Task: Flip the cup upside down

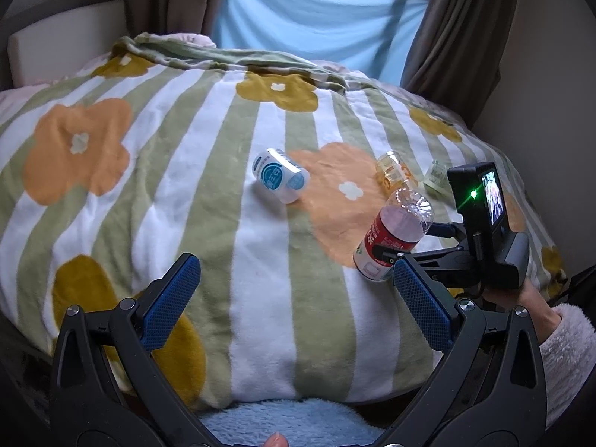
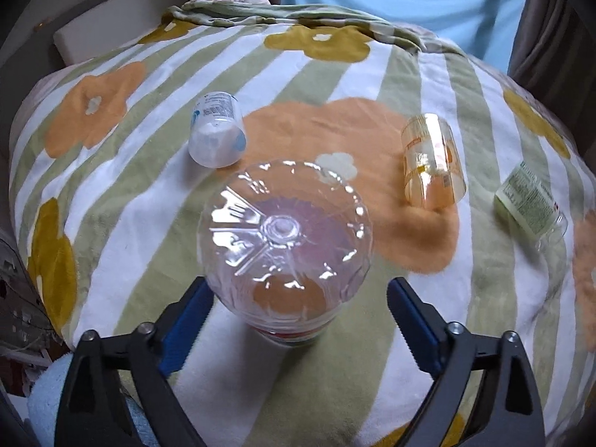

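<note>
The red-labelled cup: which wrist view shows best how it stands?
The left wrist view. It shows the red-labelled cup from the side: clear base up, mouth down on the blanket, leaning slightly, the right gripper beside it. The right wrist view looks mostly onto its clear base between that gripper's open fingers, with little red showing.

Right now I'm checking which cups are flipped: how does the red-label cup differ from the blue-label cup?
The red-label cup stands upside down, base up, between the right gripper's open fingers; the blue-label cup lies on its side, away from both grippers. The red-label cup's base is clear; the blue-label cup looks milky white. Both are plastic and rest on the blanket.
</note>
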The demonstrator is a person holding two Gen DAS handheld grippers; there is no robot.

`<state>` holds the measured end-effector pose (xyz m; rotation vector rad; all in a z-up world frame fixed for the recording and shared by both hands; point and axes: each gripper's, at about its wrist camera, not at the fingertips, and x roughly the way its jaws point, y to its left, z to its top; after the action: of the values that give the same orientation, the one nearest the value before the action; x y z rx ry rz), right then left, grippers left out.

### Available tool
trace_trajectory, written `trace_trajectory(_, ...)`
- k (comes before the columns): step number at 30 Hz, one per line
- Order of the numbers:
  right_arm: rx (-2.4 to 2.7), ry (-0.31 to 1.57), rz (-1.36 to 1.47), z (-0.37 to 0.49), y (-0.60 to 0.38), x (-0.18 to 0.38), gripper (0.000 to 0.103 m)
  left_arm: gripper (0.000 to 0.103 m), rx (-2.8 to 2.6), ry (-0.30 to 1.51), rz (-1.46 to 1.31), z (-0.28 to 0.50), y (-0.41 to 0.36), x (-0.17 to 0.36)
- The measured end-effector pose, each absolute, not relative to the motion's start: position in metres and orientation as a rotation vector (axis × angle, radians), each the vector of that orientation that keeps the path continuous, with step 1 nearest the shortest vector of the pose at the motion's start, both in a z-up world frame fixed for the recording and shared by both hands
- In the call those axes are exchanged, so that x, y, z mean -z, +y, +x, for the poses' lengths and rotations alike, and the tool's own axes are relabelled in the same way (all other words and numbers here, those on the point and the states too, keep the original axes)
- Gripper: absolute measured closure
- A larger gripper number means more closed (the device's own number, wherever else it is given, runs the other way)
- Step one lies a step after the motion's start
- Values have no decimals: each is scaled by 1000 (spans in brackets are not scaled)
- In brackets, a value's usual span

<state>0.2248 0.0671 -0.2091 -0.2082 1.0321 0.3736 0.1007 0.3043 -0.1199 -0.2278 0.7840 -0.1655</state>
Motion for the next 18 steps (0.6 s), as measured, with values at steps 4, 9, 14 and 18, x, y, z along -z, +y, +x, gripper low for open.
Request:
trace_trajectory(4,-401,1012,-140,223,63,209,0,0,163,779,-227,101,305,118)
trace_trajectory(9,-402,1006,-138,220,64,209,0,0,158,774,-223,100,305,114)
trace_trajectory(14,-394,968,-133,207,55,195,0,0,147,751,-203,93,305,103)
trace_trajectory(18,-405,890,-158,181,48,157,0,0,107,693,-153,84,306,79)
